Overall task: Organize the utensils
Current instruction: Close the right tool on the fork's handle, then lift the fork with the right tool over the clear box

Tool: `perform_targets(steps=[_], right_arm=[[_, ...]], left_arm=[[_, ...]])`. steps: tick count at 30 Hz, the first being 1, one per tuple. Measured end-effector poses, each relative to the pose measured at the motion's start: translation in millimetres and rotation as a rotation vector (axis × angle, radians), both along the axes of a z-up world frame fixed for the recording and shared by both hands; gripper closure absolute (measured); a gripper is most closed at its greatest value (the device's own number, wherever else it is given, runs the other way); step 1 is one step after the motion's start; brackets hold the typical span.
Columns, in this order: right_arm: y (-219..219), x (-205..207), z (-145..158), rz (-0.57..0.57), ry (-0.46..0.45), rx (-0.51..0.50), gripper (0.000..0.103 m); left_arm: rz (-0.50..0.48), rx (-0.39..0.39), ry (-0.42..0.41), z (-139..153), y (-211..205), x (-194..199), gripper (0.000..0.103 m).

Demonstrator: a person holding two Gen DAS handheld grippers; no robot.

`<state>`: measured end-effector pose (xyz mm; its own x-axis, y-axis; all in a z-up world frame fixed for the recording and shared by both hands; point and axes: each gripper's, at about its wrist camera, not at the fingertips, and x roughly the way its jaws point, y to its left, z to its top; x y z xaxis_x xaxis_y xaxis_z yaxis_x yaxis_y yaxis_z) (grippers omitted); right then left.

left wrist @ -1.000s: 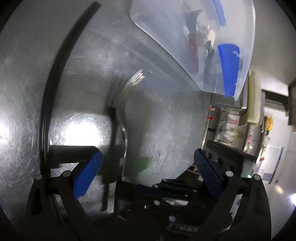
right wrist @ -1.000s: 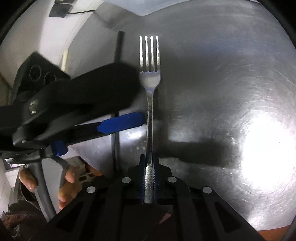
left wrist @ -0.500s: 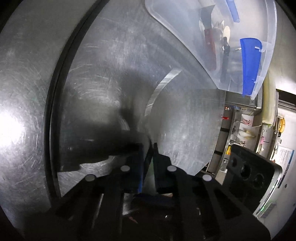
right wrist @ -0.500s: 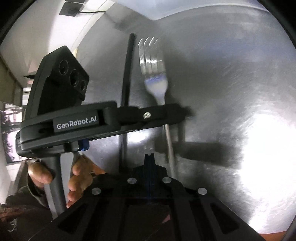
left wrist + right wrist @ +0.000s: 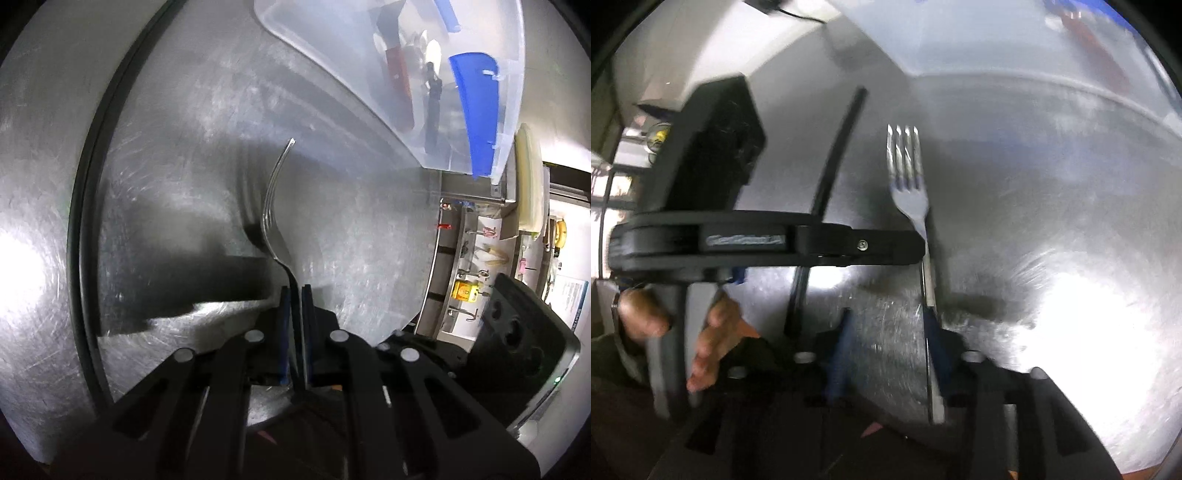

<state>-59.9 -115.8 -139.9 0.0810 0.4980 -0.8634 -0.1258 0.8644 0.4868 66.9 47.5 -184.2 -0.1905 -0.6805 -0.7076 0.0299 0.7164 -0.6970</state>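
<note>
The steel table [image 5: 192, 122] fills most of both views. In the left wrist view its near edge curves down the right side, with open room beyond it; a black strip [image 5: 79, 206] runs down the left of the frame along a seam. The upper right corner is taken by a clear bin [image 5: 332, 62] with blue latches, standing on the table, with utensils dimly seen through its wall. Between strip and bin the steel lies bare, scratched and glaring white at far left.

The left gripper [image 5: 294, 291] is clenched on the fork [image 5: 271, 206] at its neck, blue pads pressed to the metal from both sides. The fork runs up the middle of the frame, edge-on and curved, its tines toward the bin but apart from it.

In the right wrist view the fork [image 5: 908, 173] shows flat, four tines up at centre, handle running down to the lower middle. The left gripper [image 5: 916, 247] crosses from the left as a black bar, a hand [image 5: 713, 343] on its grip at lower left. The right gripper [image 5: 886, 332] has just been opening: its fingers stand apart, the handle just beside the right finger [image 5: 938, 347]. Blur hides whether they touch. The bin rim [image 5: 997, 51] spans the top; the steel at right is bare and bright.
</note>
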Motion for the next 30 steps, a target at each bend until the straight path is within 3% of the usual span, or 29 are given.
perform_targets(steps=[5,9,10,11,13,14,17,19,21,23,26,27,28,30], right_arm=[[-12.9,1.7,-1.6,-0.016,-0.022,-0.133,0.054],[10.3,-0.6,-14.9,0.064,-0.021,-0.192,0.056],[19.7,-3.5,-15.7,0.102,-0.038,-0.233,0.064],[26.8,-4.8,-14.9,0.125,-0.061,-0.272,0.092],[33.7,-6.3,-14.3,0.145,-0.073,-0.314,0.093],[32.3,-6.1,-14.1,0.137,-0.065,-0.305,0.094],[11.0,-0.8,-20.2,0.058,0.046,-0.111,0.095],[-2.9,-1.7,-26.2,0.017,0.115,0.022,0.095],[-10.6,-2.1,-27.1,0.002,0.145,0.119,0.095],[-13.1,-3.6,-26.7,-0.008,0.159,0.173,0.095],[-17.4,-2.6,-31.6,-0.008,0.154,0.168,0.095],[-17.6,-3.0,-31.6,-0.007,0.155,0.174,0.094],[-19.9,-3.6,-30.9,-0.005,0.154,0.172,0.094],[-8.2,-0.7,-29.7,-0.001,0.151,0.171,0.094]], left_arm=[[0.014,0.0,0.013,-3.3,1.1,0.3,0.099],[0.026,0.011,-0.007,1.6,2.4,-1.1,0.099],[0.029,0.027,-0.016,2.8,3.7,-0.6,0.099],[0.032,0.038,-0.02,3.5,5.3,-0.5,0.099],[0.04,0.068,-0.021,3.3,6.2,-2.1,0.097],[0.043,0.072,-0.017,1.6,8.7,-2.1,0.093],[0.055,0.041,-0.012,2.1,10.7,-4.1,0.074],[0.057,0.014,-0.026,6.2,6.4,-6.8,0.051],[0.054,0.006,-0.036,8.4,3.5,-7.5,0.048],[0.039,0.004,-0.037,8.8,-1.4,-7.7,0.048],[0.02,0.001,-0.038,8.8,-9.0,-8.8,0.049],[0.019,0.006,-0.034,7.7,-11.0,-9.3,0.06],[0.017,0.03,-0.024,3.7,-13.7,-10.0,0.078],[0.03,0.024,0.036,-8.8,-15.1,-11.6,0.095]])
